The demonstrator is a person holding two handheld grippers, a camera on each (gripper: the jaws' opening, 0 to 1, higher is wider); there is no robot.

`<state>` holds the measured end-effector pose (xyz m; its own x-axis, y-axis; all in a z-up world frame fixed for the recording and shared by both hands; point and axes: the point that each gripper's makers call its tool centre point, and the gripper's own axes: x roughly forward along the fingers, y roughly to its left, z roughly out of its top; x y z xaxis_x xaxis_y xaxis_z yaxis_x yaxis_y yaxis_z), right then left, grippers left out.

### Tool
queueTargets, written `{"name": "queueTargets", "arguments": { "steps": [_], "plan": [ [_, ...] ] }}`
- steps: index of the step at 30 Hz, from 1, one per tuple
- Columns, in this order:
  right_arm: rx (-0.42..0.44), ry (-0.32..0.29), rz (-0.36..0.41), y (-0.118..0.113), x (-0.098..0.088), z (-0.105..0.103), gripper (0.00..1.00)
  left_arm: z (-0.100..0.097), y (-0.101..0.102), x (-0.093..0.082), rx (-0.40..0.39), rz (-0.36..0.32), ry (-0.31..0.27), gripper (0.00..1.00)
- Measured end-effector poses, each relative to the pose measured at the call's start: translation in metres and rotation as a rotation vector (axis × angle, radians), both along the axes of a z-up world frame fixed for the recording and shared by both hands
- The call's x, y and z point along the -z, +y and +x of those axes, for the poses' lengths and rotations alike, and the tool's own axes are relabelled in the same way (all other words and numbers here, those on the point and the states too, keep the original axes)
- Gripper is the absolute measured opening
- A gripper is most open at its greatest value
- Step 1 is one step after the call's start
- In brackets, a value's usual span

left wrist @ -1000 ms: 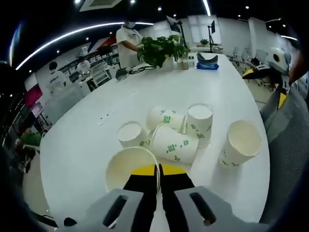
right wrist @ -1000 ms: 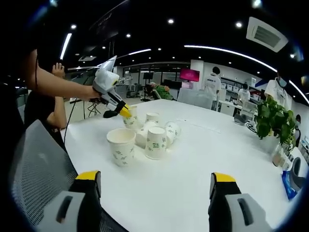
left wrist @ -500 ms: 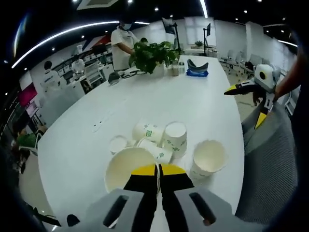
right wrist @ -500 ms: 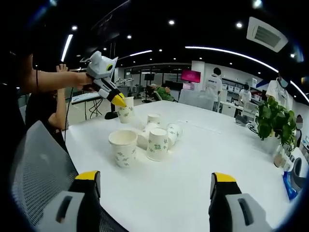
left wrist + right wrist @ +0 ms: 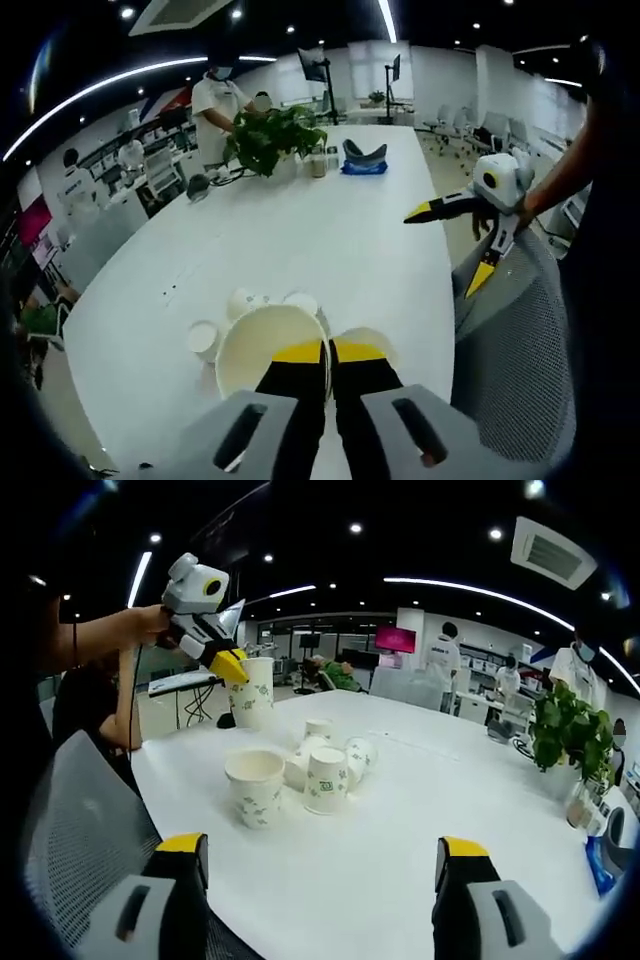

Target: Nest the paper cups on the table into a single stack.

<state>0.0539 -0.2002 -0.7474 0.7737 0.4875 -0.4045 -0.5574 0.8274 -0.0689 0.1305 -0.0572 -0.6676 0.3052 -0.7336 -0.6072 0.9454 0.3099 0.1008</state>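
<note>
My left gripper point(image 5: 327, 351) is shut on the rim of a white paper cup point(image 5: 252, 348) with green print, held up in the air well above the table. The right gripper view shows this left gripper point(image 5: 229, 666) at upper left, with the held cup point(image 5: 252, 691) hanging upright from it. Beneath it the white table point(image 5: 420, 810) carries an upright cup point(image 5: 254, 786), an upside-down cup point(image 5: 326, 778) and several cups lying on their sides point(image 5: 352, 751). My right gripper point(image 5: 322, 848) stands open near the table's edge, nothing between its jaws; it also appears as the right gripper point(image 5: 447, 250).
A potted plant point(image 5: 567, 730) and small items stand at the table's far end, with the plant point(image 5: 265, 140) also visible from above. A grey mesh chair point(image 5: 70, 830) sits at the near edge. People stand in the background.
The left gripper has lifted its cup higher and away from the cluster on the table. The right gripper has stayed in place, open.
</note>
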Motion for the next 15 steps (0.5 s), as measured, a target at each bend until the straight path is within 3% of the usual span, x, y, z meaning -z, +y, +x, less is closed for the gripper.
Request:
{"name": "queueTargets", "arguments": {
  "steps": [15],
  "plan": [
    [0.004,-0.004,0.0,0.0,-0.001,0.0,0.95,-0.024,-0.027,0.02,0.063,0.027,0.023,0.0]
  ]
}}
